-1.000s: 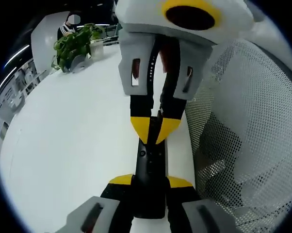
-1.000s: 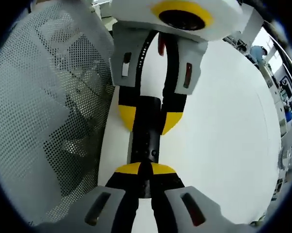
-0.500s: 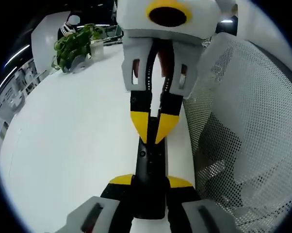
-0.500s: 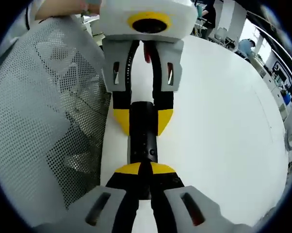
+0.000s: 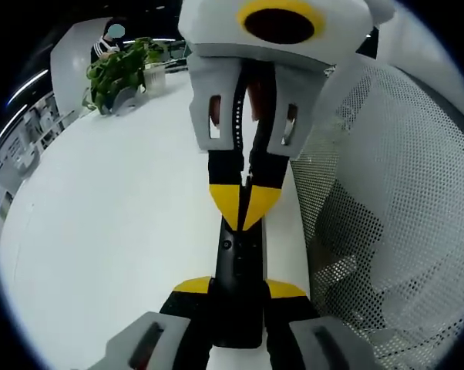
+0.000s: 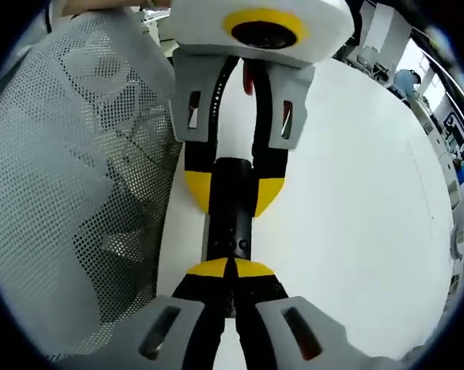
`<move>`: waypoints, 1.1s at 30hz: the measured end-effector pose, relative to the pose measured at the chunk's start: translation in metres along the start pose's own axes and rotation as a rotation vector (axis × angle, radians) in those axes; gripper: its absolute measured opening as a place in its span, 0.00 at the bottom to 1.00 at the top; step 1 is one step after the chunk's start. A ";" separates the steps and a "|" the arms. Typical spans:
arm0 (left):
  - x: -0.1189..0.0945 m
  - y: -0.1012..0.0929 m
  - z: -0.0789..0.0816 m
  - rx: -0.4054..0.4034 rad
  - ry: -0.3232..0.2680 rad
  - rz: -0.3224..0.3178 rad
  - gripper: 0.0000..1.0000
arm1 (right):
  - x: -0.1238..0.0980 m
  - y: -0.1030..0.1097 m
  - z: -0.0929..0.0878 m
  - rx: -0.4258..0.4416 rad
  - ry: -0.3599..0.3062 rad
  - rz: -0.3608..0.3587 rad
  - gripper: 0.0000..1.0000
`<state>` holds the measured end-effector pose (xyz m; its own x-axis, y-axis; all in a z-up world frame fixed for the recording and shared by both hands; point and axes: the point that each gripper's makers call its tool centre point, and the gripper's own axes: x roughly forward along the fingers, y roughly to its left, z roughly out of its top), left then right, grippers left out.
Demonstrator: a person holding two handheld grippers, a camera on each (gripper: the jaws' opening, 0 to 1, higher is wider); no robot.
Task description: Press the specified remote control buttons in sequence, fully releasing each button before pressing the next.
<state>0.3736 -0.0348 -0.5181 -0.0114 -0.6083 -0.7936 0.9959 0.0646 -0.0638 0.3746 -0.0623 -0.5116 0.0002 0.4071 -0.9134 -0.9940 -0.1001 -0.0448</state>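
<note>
Remote (image 5: 238,277) black, slim, rigid; judged light, smooth, liable to slip. Held above white surface (image 5: 116,223), clamped at one end by left tool (image 5: 238,297). Right tool (image 5: 243,206), tips together, at 12 o'clock on button face. Best hold: long side edges, clear of buttons.

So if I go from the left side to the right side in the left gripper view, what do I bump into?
The leafy plant on the white table → the black remote control, clamped by the left gripper with the right gripper shut, tips on it → the grey mesh chair back.
</note>
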 end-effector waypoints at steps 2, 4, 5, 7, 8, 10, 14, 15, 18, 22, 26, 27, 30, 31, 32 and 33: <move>0.000 0.000 0.000 0.002 0.001 0.000 0.24 | 0.000 0.001 0.000 -0.018 0.014 -0.018 0.00; 0.000 0.000 0.000 0.003 0.002 0.000 0.24 | 0.001 0.001 0.000 -0.071 0.034 -0.037 0.00; 0.000 0.000 0.000 0.005 0.003 0.000 0.24 | 0.001 0.002 0.001 -0.065 0.028 -0.037 0.00; 0.000 0.000 0.000 0.004 0.003 0.000 0.24 | 0.000 -0.001 0.000 0.057 -0.015 -0.034 0.00; 0.000 0.000 0.000 0.004 0.002 0.000 0.24 | 0.000 -0.002 0.000 0.092 -0.039 -0.035 0.00; 0.000 0.000 0.000 0.000 0.000 0.000 0.24 | -0.002 -0.003 0.000 0.096 -0.082 -0.047 0.00; 0.000 0.000 0.001 -0.007 -0.006 0.001 0.24 | -0.003 -0.002 0.000 0.151 -0.110 -0.066 0.00; -0.001 0.000 0.001 -0.008 -0.006 0.001 0.24 | -0.003 -0.001 0.000 0.147 -0.109 -0.072 0.00; -0.001 0.000 0.001 -0.007 -0.005 0.000 0.24 | -0.001 0.002 0.007 0.080 -0.117 -0.083 0.00; -0.001 -0.001 0.001 -0.014 -0.009 0.000 0.24 | 0.004 0.010 0.019 -0.037 -0.104 -0.080 0.00; 0.000 -0.001 0.001 -0.016 -0.010 -0.001 0.24 | 0.005 0.011 0.016 -0.152 -0.044 -0.123 0.00; 0.000 -0.001 0.001 -0.017 -0.010 -0.001 0.24 | 0.004 0.011 0.016 -0.183 -0.032 -0.134 0.00; 0.000 -0.001 0.002 -0.023 -0.016 -0.006 0.24 | 0.004 0.012 0.014 -0.235 0.007 -0.155 0.00; 0.000 -0.001 0.002 -0.022 -0.015 -0.007 0.24 | 0.004 0.013 0.014 -0.254 0.015 -0.163 0.00; 0.000 -0.001 0.002 -0.022 -0.014 -0.009 0.24 | 0.004 0.013 0.014 -0.273 0.025 -0.175 0.00; 0.000 -0.001 0.002 -0.024 -0.013 -0.010 0.24 | 0.004 0.013 0.014 -0.300 0.037 -0.182 0.00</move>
<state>0.3724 -0.0369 -0.5170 -0.0198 -0.6194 -0.7848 0.9933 0.0771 -0.0860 0.3602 -0.0489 -0.5100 0.1837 0.4104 -0.8932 -0.9007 -0.2935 -0.3202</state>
